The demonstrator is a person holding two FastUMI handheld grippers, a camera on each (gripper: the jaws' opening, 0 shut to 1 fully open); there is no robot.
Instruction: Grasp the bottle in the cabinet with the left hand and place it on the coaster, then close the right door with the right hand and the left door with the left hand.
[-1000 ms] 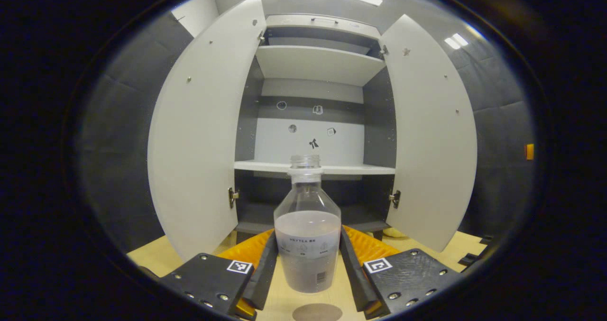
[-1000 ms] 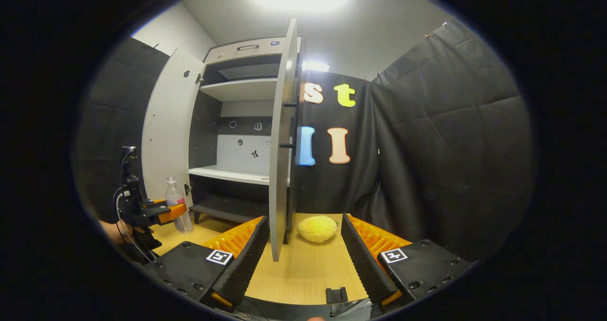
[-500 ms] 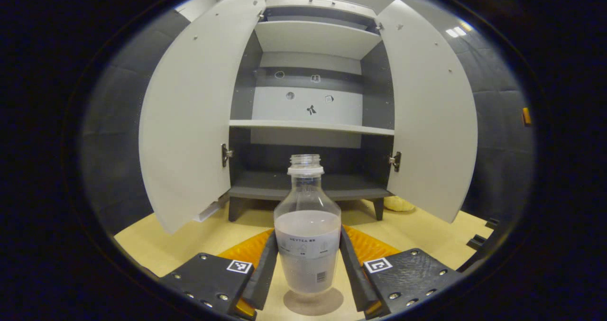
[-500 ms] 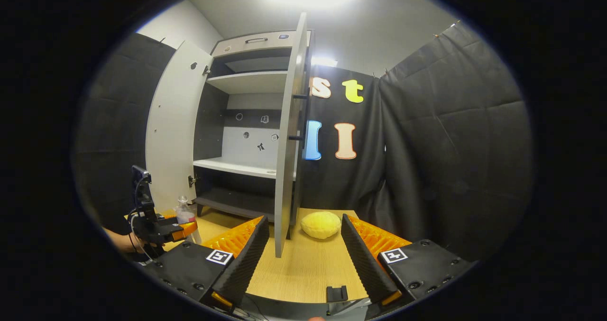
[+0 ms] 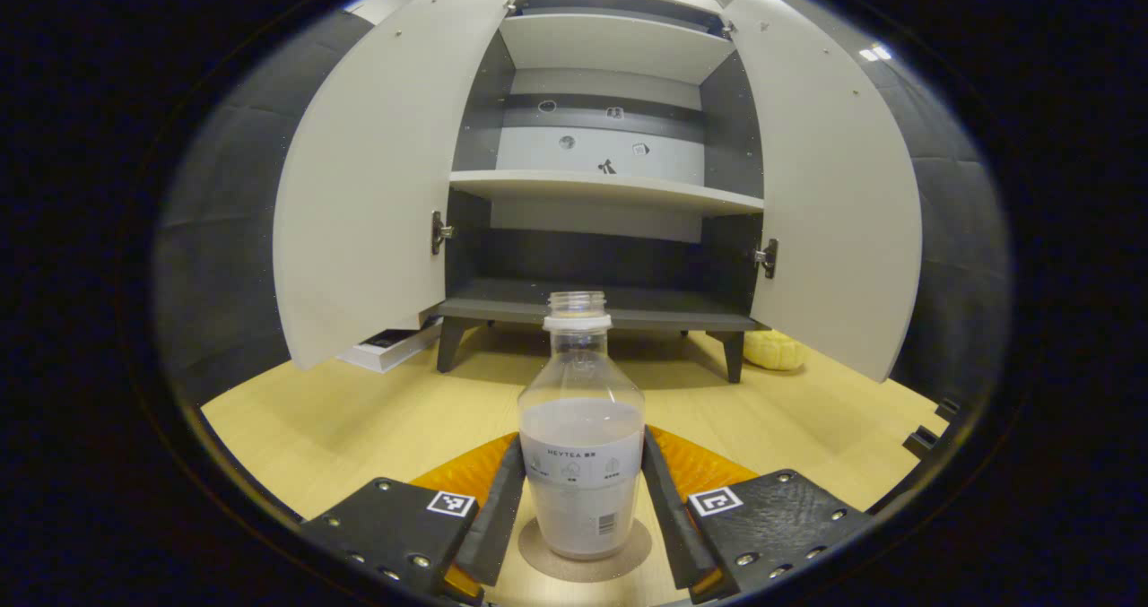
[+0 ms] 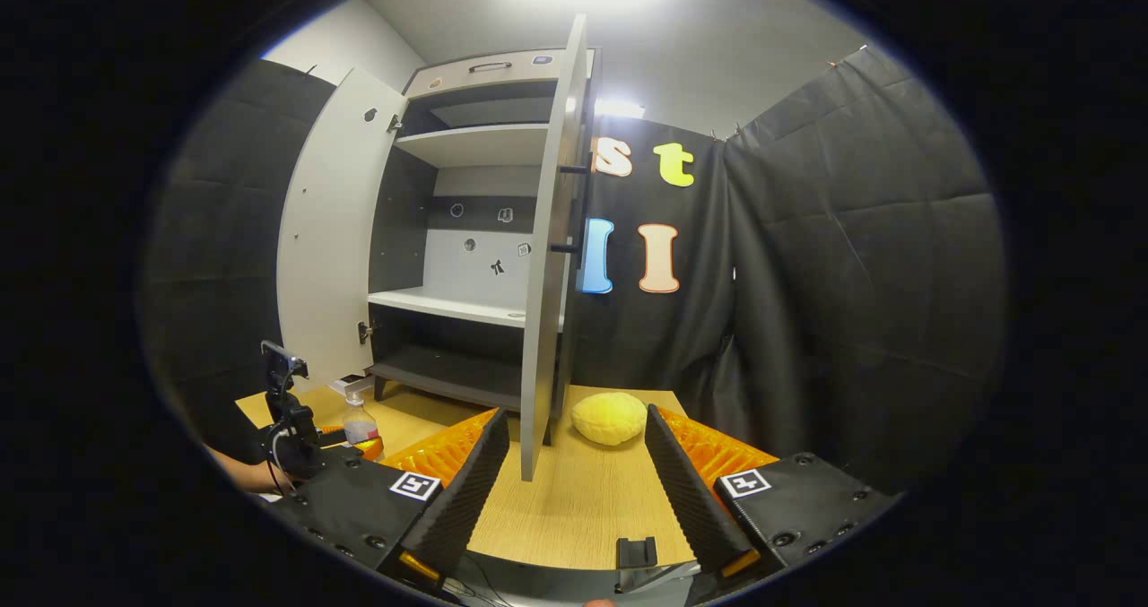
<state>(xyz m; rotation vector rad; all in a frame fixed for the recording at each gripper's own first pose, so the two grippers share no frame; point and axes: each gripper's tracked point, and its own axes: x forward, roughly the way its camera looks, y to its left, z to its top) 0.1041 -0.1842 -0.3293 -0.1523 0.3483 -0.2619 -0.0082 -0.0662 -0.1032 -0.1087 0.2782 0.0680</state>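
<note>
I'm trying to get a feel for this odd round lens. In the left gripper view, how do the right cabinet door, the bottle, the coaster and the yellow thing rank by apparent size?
1. Right cabinet door, largest.
2. Bottle, though it sits close to the camera between the left claw's fingers, so it looks oversized.
3 and 4. Coaster and yellow plush: both partly hidden, too close to rank.

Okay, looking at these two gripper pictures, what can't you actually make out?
- Coaster, left gripper view: mostly covered by the bottle; whether the bottle rests on it or hangs just above is unclear.
- Flat item under the left door, left gripper view: partly hidden by the door.
- Left gripper, right gripper view: small and overlapped by the right gripper.
</note>
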